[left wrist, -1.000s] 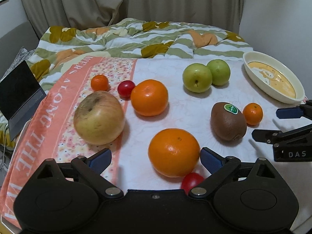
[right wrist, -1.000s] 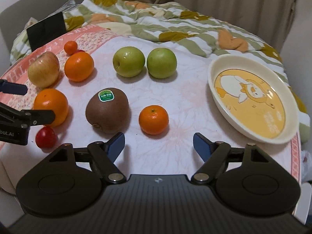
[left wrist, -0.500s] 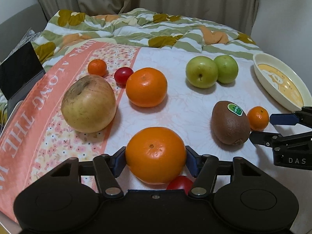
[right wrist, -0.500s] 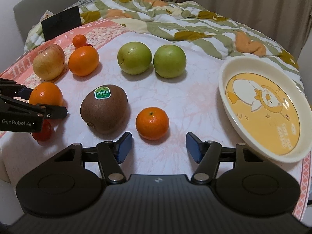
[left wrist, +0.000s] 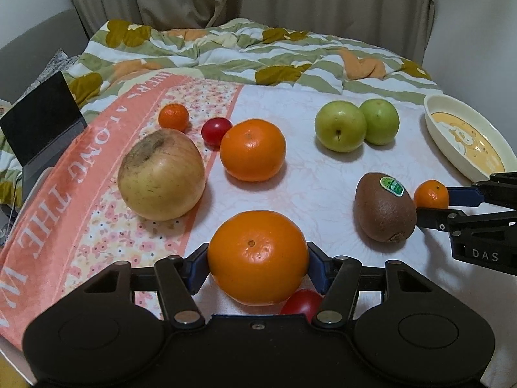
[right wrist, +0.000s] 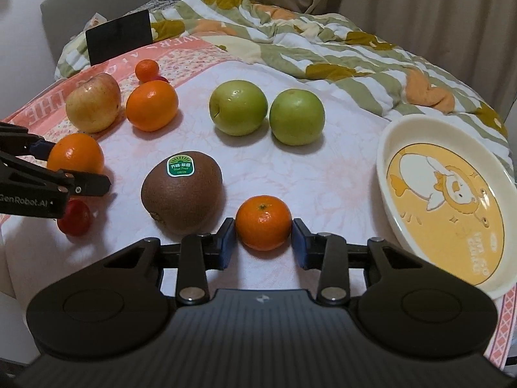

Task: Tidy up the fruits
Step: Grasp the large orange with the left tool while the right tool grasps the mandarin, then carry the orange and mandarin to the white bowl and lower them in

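My left gripper (left wrist: 257, 266) now clamps big orange (left wrist: 257, 257), a second ago wide open; right gripper (right wrist: 263, 240) jaws closing round small mandarin (right wrist: 263, 222) dead ahead (pads seemingly touching). Both ready for lifting.

Both claws share one build: a matte black plastic body with two rounded housings, each dished with a shallow circle, and black linkage arms pinned by silver rivets. The left claw (left wrist: 257, 266) has blue pads (left wrist: 196, 274) and a small screw at the centre of its body. The right claw (right wrist: 263, 242) has blue pads (right wrist: 226, 242), a ribbed casing and a small logo. White lettering marks each claw's side.
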Motion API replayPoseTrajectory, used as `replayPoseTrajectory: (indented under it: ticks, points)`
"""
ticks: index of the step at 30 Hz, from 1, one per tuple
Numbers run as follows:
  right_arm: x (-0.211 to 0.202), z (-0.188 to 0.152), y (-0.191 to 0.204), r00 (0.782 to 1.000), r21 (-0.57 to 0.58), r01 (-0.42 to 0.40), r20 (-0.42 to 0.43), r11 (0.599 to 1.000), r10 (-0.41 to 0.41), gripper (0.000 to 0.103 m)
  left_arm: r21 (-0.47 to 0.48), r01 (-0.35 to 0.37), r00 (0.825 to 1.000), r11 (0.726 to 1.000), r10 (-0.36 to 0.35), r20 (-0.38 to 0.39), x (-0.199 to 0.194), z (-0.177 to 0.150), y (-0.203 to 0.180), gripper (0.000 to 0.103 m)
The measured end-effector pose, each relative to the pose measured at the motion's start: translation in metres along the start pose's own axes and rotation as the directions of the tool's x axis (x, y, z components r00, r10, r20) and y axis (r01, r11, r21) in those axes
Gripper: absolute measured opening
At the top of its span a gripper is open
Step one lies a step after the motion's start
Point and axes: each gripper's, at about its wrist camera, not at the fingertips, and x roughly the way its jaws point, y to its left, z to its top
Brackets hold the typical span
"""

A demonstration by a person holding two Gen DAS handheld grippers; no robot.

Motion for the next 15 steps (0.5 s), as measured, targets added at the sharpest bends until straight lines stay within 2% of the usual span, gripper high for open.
replayPoseTrajectory:
  ticks: [8,15]
  points:
    - [-0.026,0.001,-0.007,0.999,0.034,0.002,0.035,0.999,-0.003,0.052,0.005,-0.003,0.999,1.000,0.003,0.039,-0.027,0.008,-0.008,0.065]
    - [-0.072,0.004,-0.023,0.997,0.089,0.024,0.075,0.996,-0.031,0.052,0.002,0.011,0.997,1.000,-0.012,0.075,-0.058,0.026,-0.027,0.065]
